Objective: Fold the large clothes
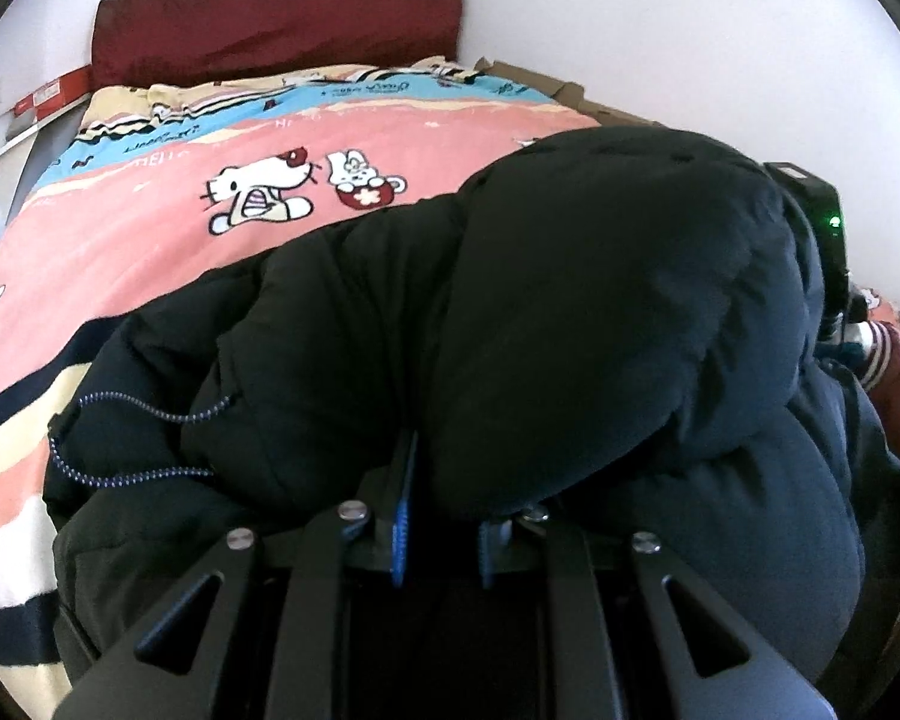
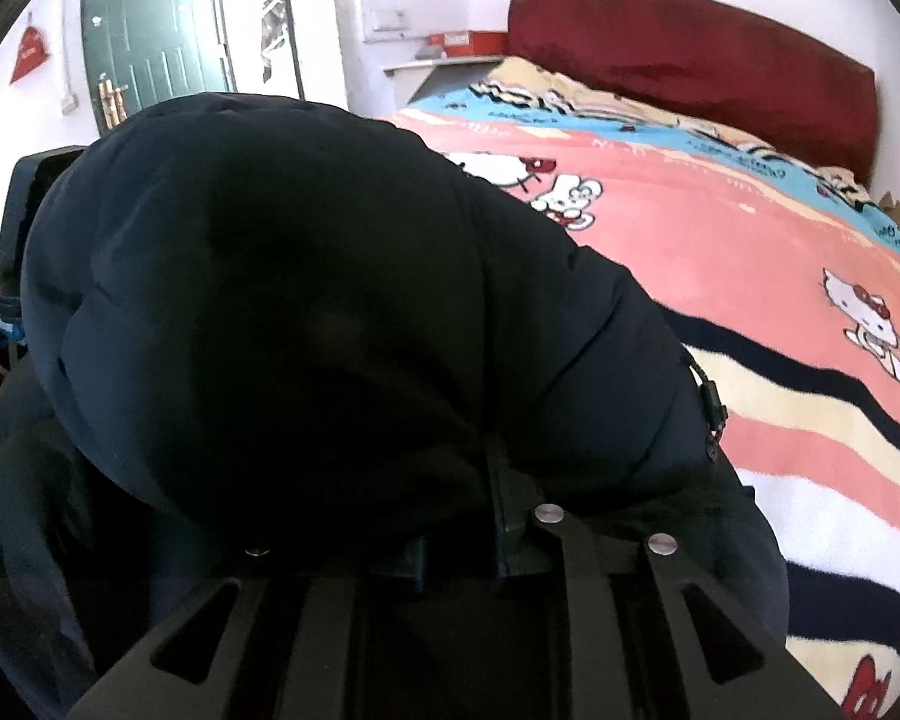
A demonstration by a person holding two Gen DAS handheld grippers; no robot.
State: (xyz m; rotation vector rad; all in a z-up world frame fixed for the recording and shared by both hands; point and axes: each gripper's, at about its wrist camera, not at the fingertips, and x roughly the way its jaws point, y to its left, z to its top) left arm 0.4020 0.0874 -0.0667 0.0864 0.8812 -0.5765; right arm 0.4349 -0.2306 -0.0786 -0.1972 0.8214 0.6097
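The jacket (image 1: 600,312) is a dark navy, almost black, padded garment with quilted, puffy panels. It lies bunched on the bed (image 1: 150,252), over the pink cartoon-print blanket. In the left wrist view a thick fold bulges up in a rounded hump over the lower layer, filling the middle and right of the view. A speckled blue-and-white drawcord (image 1: 144,414) loops out along its left edge. In the right wrist view the jacket (image 2: 306,312) rises in the same rounded mound, covering the left and centre, with a small black cord toggle (image 2: 713,405) hanging at its right edge just above the striped part of the blanket.
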